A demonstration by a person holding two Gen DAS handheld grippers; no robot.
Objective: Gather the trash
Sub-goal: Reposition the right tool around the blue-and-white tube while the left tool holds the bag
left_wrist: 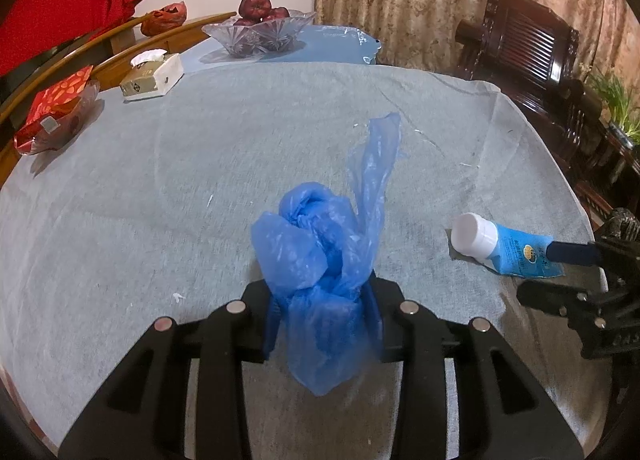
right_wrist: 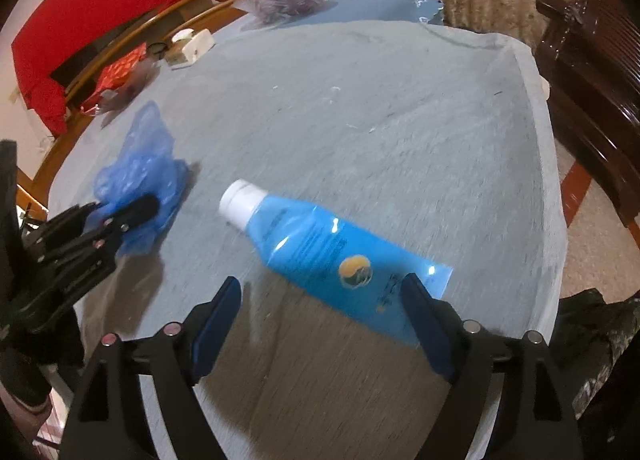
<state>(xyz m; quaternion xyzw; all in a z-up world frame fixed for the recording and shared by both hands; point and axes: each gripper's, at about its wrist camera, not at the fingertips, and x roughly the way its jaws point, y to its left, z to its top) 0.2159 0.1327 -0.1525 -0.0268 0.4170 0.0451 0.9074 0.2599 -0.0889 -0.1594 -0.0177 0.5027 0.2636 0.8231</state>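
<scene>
My left gripper (left_wrist: pixel 322 300) is pinched tight on the crumpled blue plastic bag (left_wrist: pixel 320 260), its two fingers squeezing the bunched middle so that the bag bulges above them and a loose tail droops below. One long strip of the bag stands up and leans toward the far side of the table. In the right wrist view the same bag (right_wrist: pixel 144 176) sits at the left, low over the grey tablecloth (right_wrist: pixel 380 100), with my left gripper (right_wrist: pixel 132 212) clamped on its near end.

My right gripper (right_wrist: pixel 320 300) is spread wide, nothing between its blue pads (right_wrist: pixel 216 316). The blue tube (right_wrist: pixel 332 252) lies flat on the cloth, white cap (right_wrist: pixel 240 202) pointing far and left, its crimped flat end just beside my right finger (touching or a hair apart, I cannot tell, since the picture is smeared). From the left wrist view the tube (left_wrist: pixel 512 248) lies at the right, and a blue fingertip (left_wrist: pixel 572 254) of my right gripper reaches its flat end.

Along the far left edge of the table stand a red snack packet (left_wrist: pixel 56 108), a tissue box (left_wrist: pixel 154 78) and a glass bowl of dark red fruit (left_wrist: pixel 258 30). A dark wooden chair (left_wrist: pixel 532 48) stands at the far right.
</scene>
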